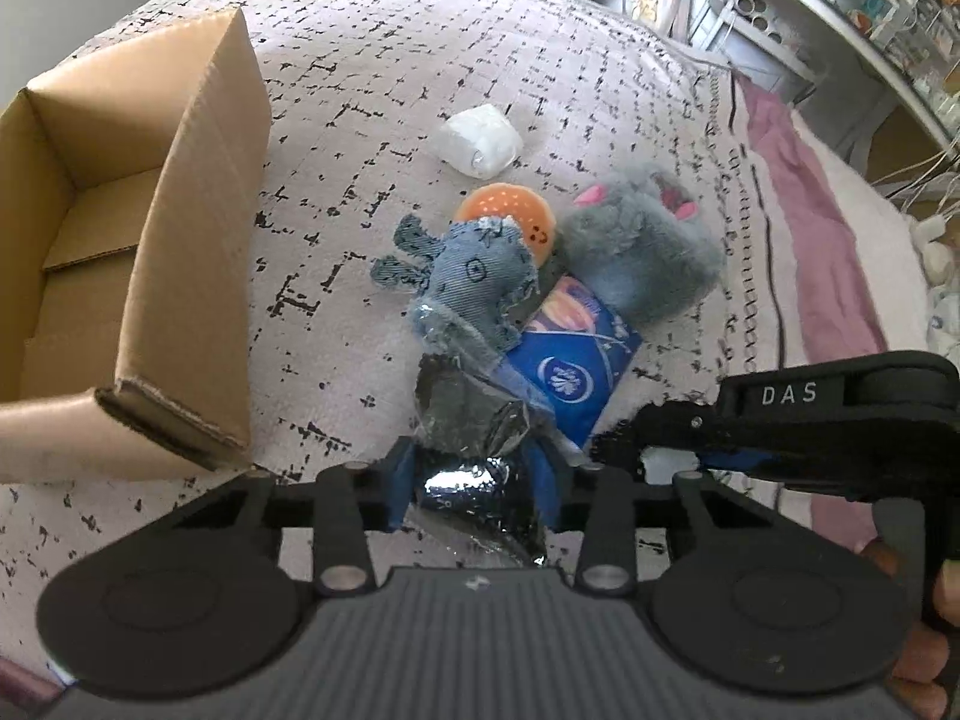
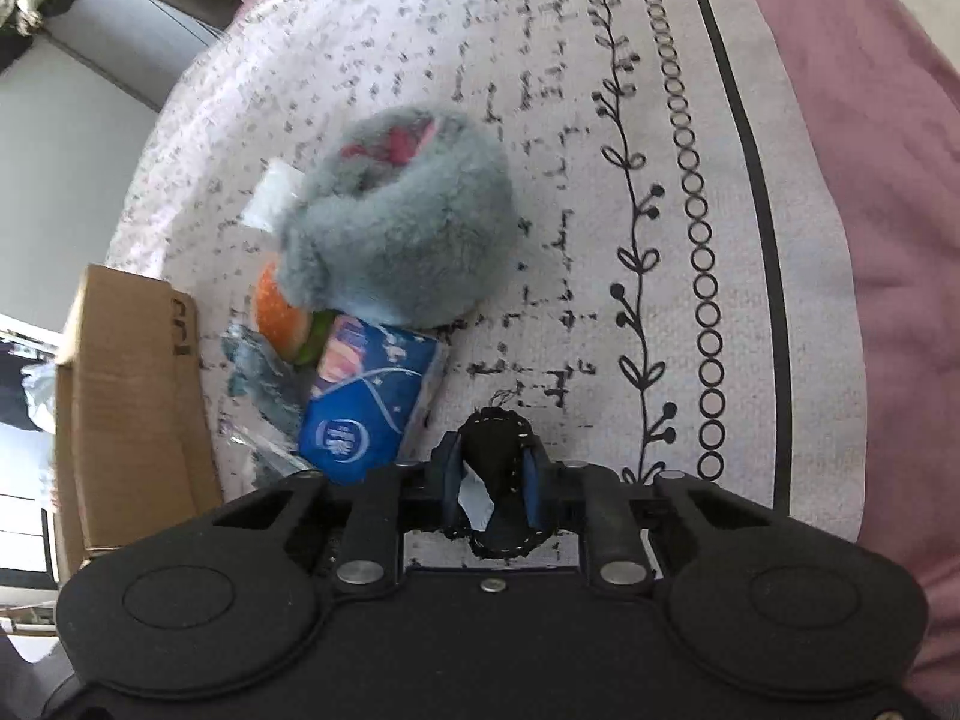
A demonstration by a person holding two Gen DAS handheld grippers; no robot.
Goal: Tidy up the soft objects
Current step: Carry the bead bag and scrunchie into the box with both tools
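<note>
My left gripper (image 1: 474,474) is shut on a crinkly clear plastic bag (image 1: 474,420) that holds a denim toy (image 1: 474,276). My right gripper (image 2: 495,474) is shut on a black fabric piece (image 2: 495,444) with white stitching; it also shows in the left wrist view (image 1: 636,438). A pile lies on the patterned bed cover (image 1: 372,60): a grey furry plush (image 1: 636,246), an orange burger toy (image 1: 510,210), a blue tissue pack (image 1: 576,366) and a white roll (image 1: 480,141). The plush (image 2: 402,228) and the tissue pack (image 2: 366,408) lie ahead-left of my right gripper.
An open cardboard box (image 1: 180,252) stands at the left of the pile; it also shows in the right wrist view (image 2: 132,408). A pink blanket (image 2: 870,180) lies along the right. Shelves with clutter (image 1: 840,12) stand beyond the bed.
</note>
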